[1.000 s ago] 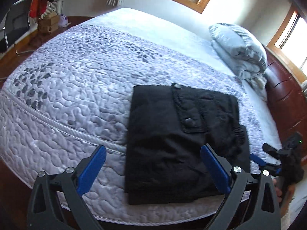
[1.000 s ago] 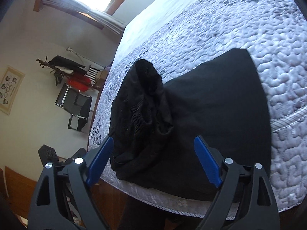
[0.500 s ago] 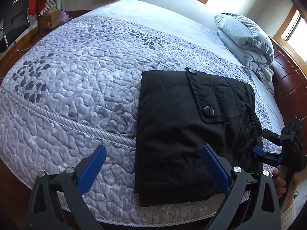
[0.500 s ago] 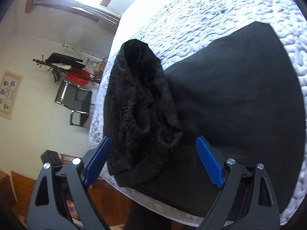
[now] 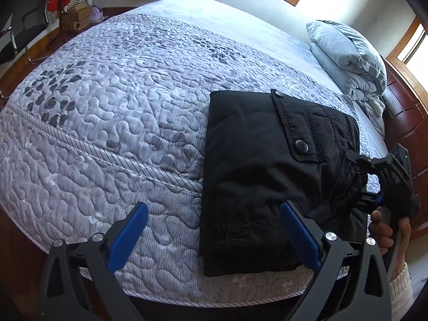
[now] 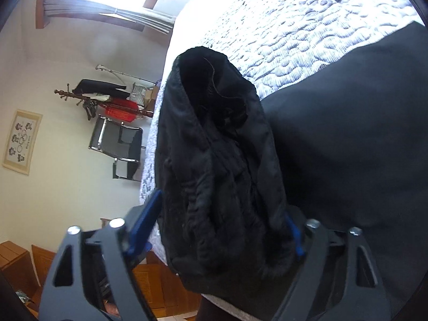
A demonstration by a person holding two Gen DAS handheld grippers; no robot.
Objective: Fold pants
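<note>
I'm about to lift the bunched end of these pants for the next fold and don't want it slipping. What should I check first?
1. Bunched waistband between the right gripper fingers: ok; jaws closing.
2. Pads pressing firmly on the cloth: cannot tell.
3. Left gripper open and empty: ok; it hovers over the near edge of the pants.
4. Folded part lying flat on the quilt: ok.
5. Pocket flap snapped flat: ok.
6. Pants fully on the bed: not ok; the near edge overhangs slightly.
</note>
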